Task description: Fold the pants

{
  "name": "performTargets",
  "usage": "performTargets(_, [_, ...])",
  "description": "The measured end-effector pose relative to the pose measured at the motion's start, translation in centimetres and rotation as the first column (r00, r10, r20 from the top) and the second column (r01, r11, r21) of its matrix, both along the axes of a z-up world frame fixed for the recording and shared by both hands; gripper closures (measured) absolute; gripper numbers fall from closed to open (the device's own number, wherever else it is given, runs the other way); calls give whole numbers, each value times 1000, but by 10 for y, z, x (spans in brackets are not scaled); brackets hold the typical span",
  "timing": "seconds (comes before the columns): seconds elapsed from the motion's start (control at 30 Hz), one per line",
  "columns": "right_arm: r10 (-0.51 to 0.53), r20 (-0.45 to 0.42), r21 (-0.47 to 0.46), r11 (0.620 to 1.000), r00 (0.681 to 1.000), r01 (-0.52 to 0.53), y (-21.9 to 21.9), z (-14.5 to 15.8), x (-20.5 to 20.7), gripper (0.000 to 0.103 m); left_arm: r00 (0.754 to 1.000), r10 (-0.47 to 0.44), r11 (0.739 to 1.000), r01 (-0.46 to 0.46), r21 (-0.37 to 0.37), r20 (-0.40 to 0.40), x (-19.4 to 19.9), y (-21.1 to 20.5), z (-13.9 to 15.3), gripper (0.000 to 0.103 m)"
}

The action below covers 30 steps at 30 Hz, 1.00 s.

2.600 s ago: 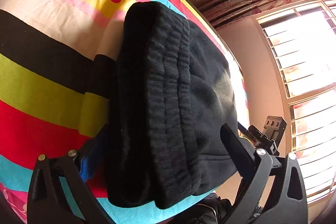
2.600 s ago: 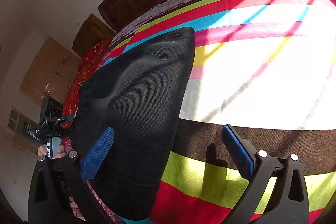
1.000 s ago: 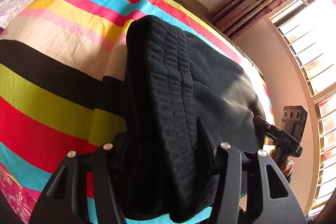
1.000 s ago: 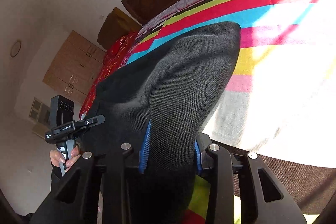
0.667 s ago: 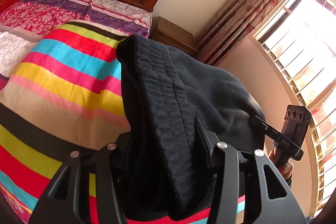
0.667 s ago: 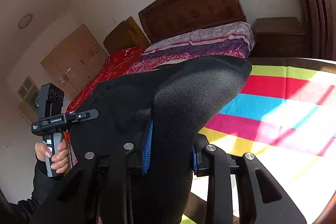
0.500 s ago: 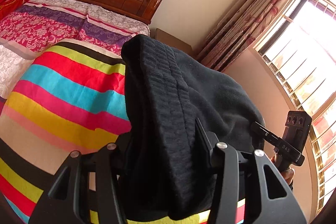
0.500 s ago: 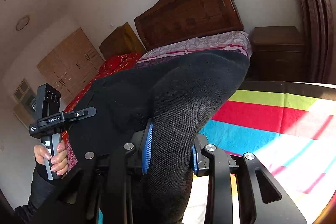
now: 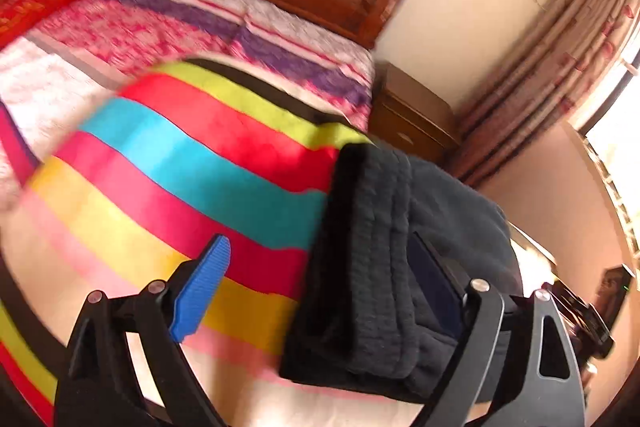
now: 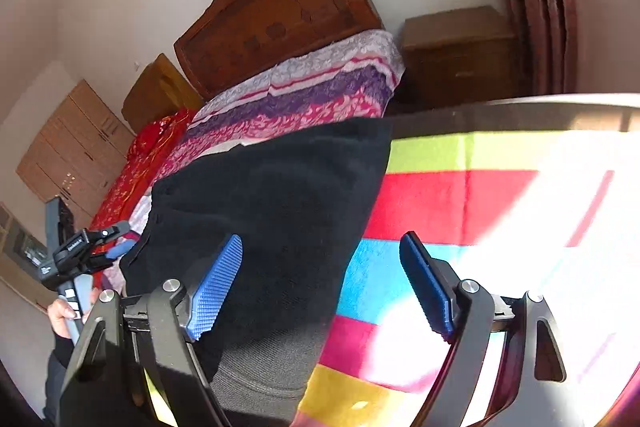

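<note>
Black knitted fabric fills the middle of both my views: the folded black fleece pants (image 9: 400, 259) lie in a thick bundle on the blanket with bright stripes of lime, red, turquoise, pink and yellow (image 9: 192, 163) that covers the bed. In my left wrist view the bundle sits right of centre, its ribbed waistband edge facing me, and my left gripper (image 9: 320, 283) is spread wide, released from the cloth; its blue ridged left pad (image 9: 202, 287) stands over bare blanket, while the dark right pad is just beside or against the side of the bundle, and I cannot tell whether it touches. In my right wrist view the pants (image 10: 280, 211) run from the centre to the lower left, and my right gripper (image 10: 324, 287) is likewise let go, both blue fingers (image 10: 216, 287) splayed apart, the left one over the black cloth and the right one over the sunlit stripes. At the left edge of that view my hand (image 10: 66, 311) holds the handle of the other gripper. Behind the blanket, in the upper part of both frames, are a pink and purple patterned bedspread (image 10: 320, 87), a carved brown wooden headboard (image 10: 276, 15) and a brown wooden bedside cabinet (image 10: 460, 55), its drawers closed so nothing inside shows.
</note>
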State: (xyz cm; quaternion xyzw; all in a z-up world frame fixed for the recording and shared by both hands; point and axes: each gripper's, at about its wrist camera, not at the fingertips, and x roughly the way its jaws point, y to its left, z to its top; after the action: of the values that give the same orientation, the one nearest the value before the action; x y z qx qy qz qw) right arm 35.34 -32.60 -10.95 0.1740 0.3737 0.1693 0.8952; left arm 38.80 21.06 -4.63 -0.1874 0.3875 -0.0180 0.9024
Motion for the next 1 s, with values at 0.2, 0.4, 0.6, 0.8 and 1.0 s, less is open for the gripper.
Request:
performTargets(0.2, [54, 104, -219, 975, 993, -30, 61, 27, 26, 16, 971, -205, 972, 186, 146, 124, -24, -87, 33, 12])
performTargets(0.4, [55, -70, -129, 990, 996, -64, 76, -7, 103, 16, 946, -321, 913, 320, 255, -36, -24, -141, -42, 11])
performTargets(0.6, [57, -176, -12, 998, 983, -60, 67, -24, 131, 15, 925, -377, 873, 374, 314, -54, -28, -146, -50, 7])
performTargets(0.8, [37, -45, -67, 997, 998, -40, 67, 13, 87, 15, 919, -392, 864, 384, 327, -42, -26, -142, -54, 4])
performTargets(1.0, [77, -85, -357, 928, 993, -102, 99, -23, 78, 11, 929, -366, 868, 362, 338, -54, -22, -148, -53, 2])
